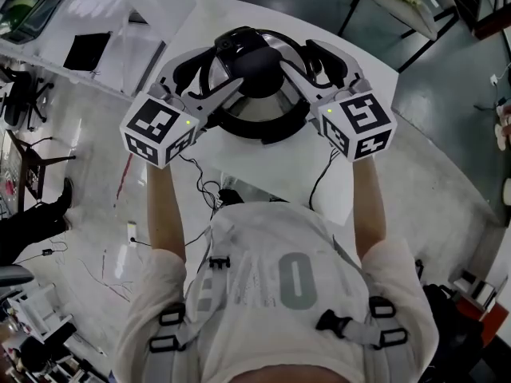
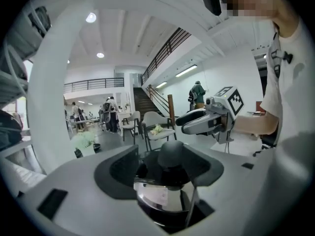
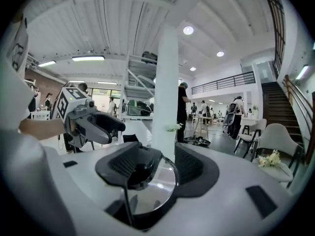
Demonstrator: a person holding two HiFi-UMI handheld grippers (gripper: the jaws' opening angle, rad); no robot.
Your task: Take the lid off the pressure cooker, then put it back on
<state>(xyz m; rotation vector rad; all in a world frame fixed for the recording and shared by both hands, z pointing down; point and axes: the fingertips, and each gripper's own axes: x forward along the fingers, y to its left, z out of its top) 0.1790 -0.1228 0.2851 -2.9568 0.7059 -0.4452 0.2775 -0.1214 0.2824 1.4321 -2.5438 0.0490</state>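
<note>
Head view: I carry the lid (image 1: 257, 94) between both tools. My left hand-held gripper (image 1: 222, 72) reaches in from one side and my right hand-held gripper (image 1: 302, 61) from the other, their tips meeting around the black knob (image 1: 257, 64). The lid sits over the white surface (image 1: 267, 170), straight ahead of my chest. A dark ring shows under its near edge – pot or the lid's own rim, I cannot tell.

In the left gripper view my jaws are clamped on the lid, with the knob standing up between the pads and the steel dome filling the gap below. In the right gripper view a black handle piece lies against one pad and the shiny rim meets the other, so that hand-held gripper grasps the lid too.

Past my left tips stand my other tool, then a chair with flowers (image 2: 156, 128) and a staircase (image 2: 147, 102). Past my right tips rises a white pillar (image 3: 166, 92). A black cable (image 1: 323, 174) trails off the surface beneath my right hand-held gripper.
</note>
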